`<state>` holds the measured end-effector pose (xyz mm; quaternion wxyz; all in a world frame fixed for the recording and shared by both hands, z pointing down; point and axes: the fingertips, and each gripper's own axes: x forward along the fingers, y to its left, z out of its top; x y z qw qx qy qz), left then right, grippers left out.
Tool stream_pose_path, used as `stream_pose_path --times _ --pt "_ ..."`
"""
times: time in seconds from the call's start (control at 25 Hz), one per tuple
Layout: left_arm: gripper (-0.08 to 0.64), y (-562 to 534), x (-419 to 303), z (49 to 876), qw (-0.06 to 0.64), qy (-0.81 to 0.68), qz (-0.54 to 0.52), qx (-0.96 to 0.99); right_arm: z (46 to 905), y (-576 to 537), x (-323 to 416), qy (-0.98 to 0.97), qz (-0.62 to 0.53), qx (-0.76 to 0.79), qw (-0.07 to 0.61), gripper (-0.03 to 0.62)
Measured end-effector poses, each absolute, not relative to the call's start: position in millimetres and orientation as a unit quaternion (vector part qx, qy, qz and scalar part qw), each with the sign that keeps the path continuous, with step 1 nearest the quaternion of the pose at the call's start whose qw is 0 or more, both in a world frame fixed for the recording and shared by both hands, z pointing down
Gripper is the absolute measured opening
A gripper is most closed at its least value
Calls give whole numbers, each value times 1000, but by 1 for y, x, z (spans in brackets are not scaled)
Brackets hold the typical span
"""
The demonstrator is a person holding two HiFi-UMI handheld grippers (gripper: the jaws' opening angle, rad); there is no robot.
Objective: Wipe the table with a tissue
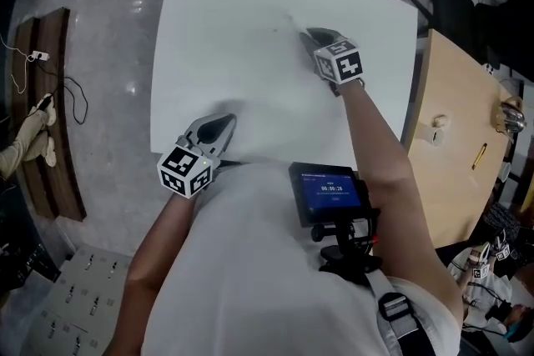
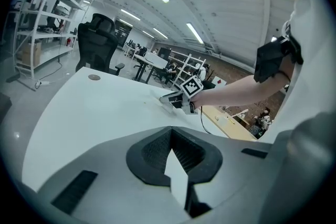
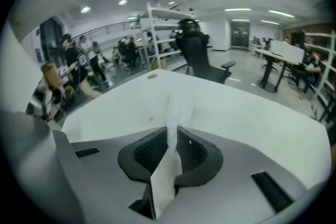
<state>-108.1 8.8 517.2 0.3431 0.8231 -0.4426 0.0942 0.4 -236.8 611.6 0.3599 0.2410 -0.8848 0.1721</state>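
Our right gripper (image 1: 310, 36) fingers pinch the thin white tissue (image 3: 176, 110); dragged hard across the white table (image 1: 234, 29), it could tear.

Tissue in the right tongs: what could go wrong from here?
1. The tissue is pinched as a narrow strip in the right tongs, so it may tear or slip out when dragged.
2. The small spot on the table lies left of the strip and may be missed.
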Motion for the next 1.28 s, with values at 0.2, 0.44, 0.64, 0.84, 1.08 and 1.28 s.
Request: stream_pose_path --times 0.2,0.44,0.64,0.84,1.08,1.28 --pt "5 18 -126 520 349 -452 93 816 624 -272 37 -812 186 375 408 60" --pt "5 17 -134 513 346 -464 85 811 627 -263 31 -778 73 383 492 58" --pt "5 10 -128 504 339 -456 85 819 625 -256 11 -794 68 359 486 58" --pt "5 12 -130 507 340 -450 90 821 625 -243 -14 -827 81 311 461 58" --pt "5 27 -166 516 343 -432 90 829 628 -200 -72 -851 116 229 458 58" --pt "5 30 -182 514 339 -414 86 840 627 -152 -107 -858 136 143 475 58"
